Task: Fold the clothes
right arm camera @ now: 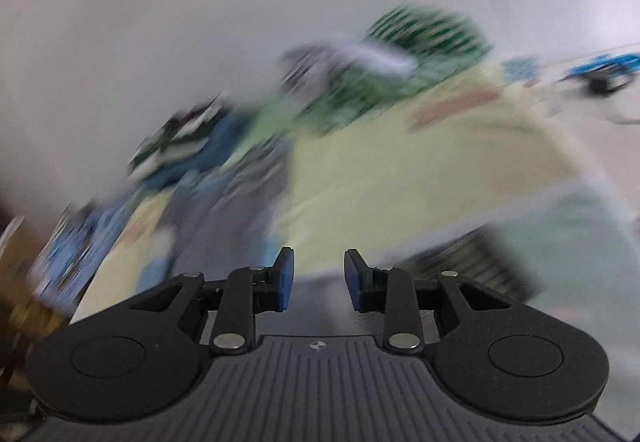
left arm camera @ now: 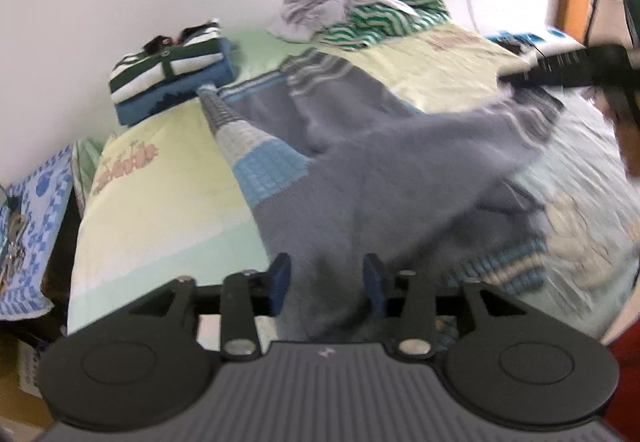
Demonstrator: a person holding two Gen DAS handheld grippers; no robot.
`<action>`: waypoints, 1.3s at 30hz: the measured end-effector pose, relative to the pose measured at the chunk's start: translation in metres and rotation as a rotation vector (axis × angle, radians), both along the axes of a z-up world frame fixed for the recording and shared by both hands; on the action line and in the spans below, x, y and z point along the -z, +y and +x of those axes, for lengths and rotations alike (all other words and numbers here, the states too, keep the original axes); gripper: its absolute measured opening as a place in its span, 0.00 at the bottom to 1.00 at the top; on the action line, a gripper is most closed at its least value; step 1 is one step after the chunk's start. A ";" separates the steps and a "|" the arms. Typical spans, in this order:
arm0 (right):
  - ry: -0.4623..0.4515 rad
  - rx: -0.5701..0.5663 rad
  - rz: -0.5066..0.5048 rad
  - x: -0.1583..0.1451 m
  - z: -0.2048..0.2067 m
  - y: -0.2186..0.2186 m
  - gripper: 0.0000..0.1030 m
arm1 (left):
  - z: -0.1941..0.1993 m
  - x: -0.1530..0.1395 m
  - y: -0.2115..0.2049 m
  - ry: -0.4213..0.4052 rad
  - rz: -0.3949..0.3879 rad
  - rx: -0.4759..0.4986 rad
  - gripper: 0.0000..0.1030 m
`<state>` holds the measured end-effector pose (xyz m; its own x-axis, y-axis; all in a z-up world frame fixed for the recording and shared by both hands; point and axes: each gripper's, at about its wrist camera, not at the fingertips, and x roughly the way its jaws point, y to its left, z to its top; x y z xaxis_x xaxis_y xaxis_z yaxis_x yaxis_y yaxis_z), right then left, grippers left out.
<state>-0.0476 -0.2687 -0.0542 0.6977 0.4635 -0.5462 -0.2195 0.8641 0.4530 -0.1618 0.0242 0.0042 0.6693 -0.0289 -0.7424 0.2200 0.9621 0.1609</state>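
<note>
A grey knit sweater point(left arm camera: 360, 161) with blue and white bands lies spread and rumpled on the bed. My left gripper point(left arm camera: 326, 266) is at its near edge, jaws apart, with a bunch of grey cloth between the blue pads point(left arm camera: 280, 282) but not squeezed. The black body of the other gripper point(left arm camera: 572, 65) hovers blurred over the sweater's far right edge. The right wrist view is heavily blurred. In it, my right gripper point(right arm camera: 318, 262) stands open with nothing between its fingers, above the pale sheet point(right arm camera: 400, 181). The sweater point(right arm camera: 224, 201) shows to its left.
A folded stack point(left arm camera: 172, 77) of green-white striped and blue garments sits at the back left by the wall. An unfolded heap point(left arm camera: 360, 9) of grey and green-striped clothes lies at the back. The bed's yellow-green sheet point(left arm camera: 160, 209) drops off at the left edge.
</note>
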 end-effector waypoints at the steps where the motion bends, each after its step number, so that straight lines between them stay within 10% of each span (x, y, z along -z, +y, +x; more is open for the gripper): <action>1: 0.030 -0.012 -0.005 0.004 0.001 0.006 0.30 | 0.003 0.008 0.004 0.025 -0.018 -0.001 0.42; 4: 0.118 0.039 0.000 0.016 0.005 0.002 0.30 | 0.010 0.027 0.013 0.091 -0.096 0.012 0.40; 7: 0.194 0.148 0.024 0.026 0.011 -0.019 0.00 | 0.010 0.033 0.013 0.091 -0.119 0.065 0.42; 13: 0.205 0.253 -0.008 0.008 0.015 -0.013 0.12 | 0.015 0.008 0.027 0.090 -0.135 0.257 0.52; 23: 0.051 -0.228 -0.004 -0.025 0.111 0.170 0.25 | 0.080 0.032 0.041 0.095 -0.266 0.298 0.57; 33: 0.239 -0.286 0.088 0.031 0.217 0.270 0.28 | 0.072 0.045 0.033 0.048 -0.241 0.362 0.76; 39: 0.153 -0.401 0.025 0.014 0.206 0.299 0.31 | 0.076 0.046 0.036 0.063 -0.285 0.362 0.81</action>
